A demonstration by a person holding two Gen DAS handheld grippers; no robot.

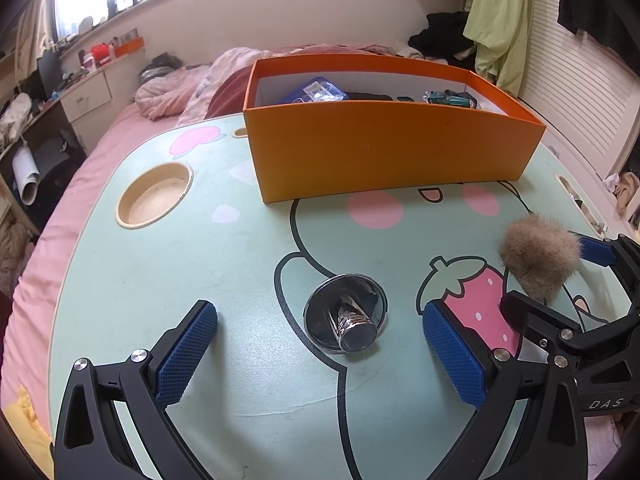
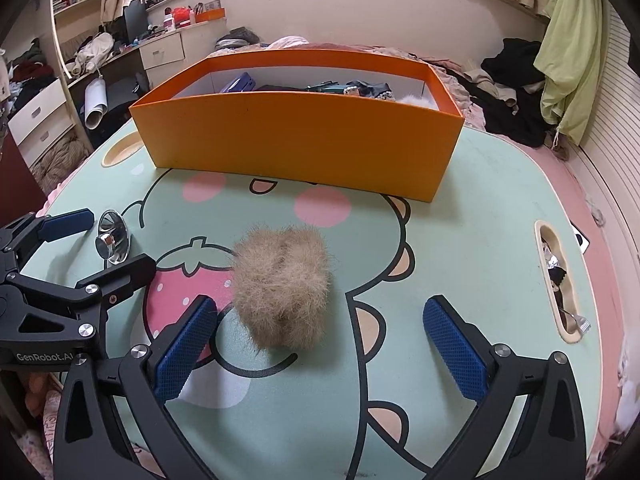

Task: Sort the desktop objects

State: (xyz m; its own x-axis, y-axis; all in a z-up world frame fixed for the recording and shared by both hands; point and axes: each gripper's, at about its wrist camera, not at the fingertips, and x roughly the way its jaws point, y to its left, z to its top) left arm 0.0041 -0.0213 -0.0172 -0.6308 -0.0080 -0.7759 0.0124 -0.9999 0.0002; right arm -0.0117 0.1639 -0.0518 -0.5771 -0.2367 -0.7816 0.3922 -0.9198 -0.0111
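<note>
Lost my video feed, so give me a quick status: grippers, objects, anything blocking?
Left gripper open around chrome funnel. Right gripper open around fur ball. Both on table, nothing gripped. Path to orange box clear.

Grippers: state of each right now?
Left gripper: open, holding nothing; chrome funnel lies between its fingers, untouched.
Right gripper: open, holding nothing; fur ball rests on the table ahead.

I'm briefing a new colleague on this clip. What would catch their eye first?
Probably the big orange box at the far side of the cartoon-printed table, already holding several things. Nearer, a tan fur ball lies between the open right gripper fingers, and a shiny metal funnel lies between the open left gripper fingers.
</note>
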